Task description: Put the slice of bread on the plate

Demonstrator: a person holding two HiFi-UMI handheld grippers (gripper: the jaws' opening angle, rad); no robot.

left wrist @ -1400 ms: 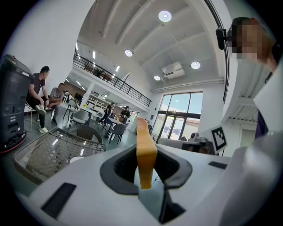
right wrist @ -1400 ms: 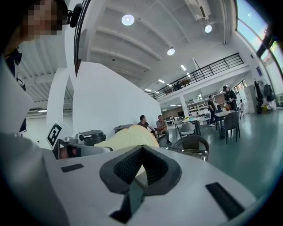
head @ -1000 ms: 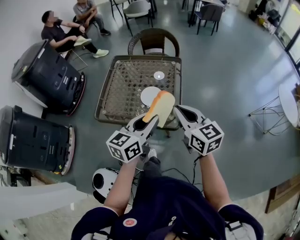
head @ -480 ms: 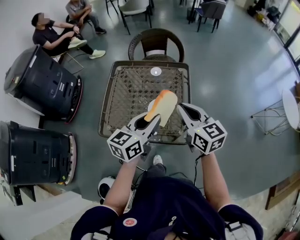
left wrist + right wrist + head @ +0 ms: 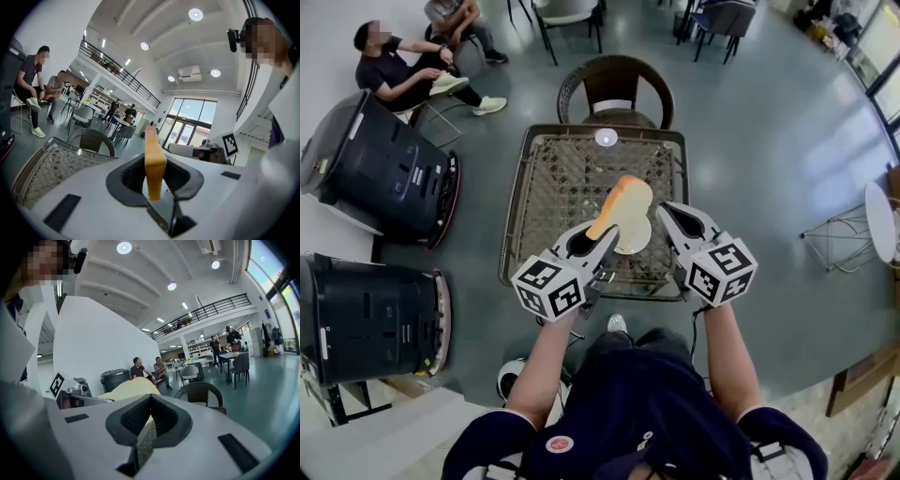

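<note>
Left gripper (image 5: pixel 607 237) has the bread (image 5: pixel 624 202), fingers clamped on the slice's lower end. In the left gripper view the slice stands edge-on and upright between them, orange crust towards the camera. From the head view, the bread is up in the air over the near half of the wicker desk (image 5: pixel 558 183), its pale face leaning away from the person. It overlaps the white plate (image 5: pixel 638 242), which lies on the desk right under it, and only the plate's near rim peeks out below the slice. Bread and plate are not touching. Right gripper (image 5: pixel 667 213) sits just beside the slice on its right. Its fingers have only a narrow gap and nothing between them, and in the right gripper view the bread's pale face shows beyond the tips, off to the left. A small white disc (image 5: pixel 607 137) lies at the desk's far edge, with a wicker chair (image 5: pixel 616 82) behind it. Two black bins (image 5: pixel 380 169) lie tipped on the floor to the left, and two people (image 5: pixel 394 70) are seated beyond them.
</note>
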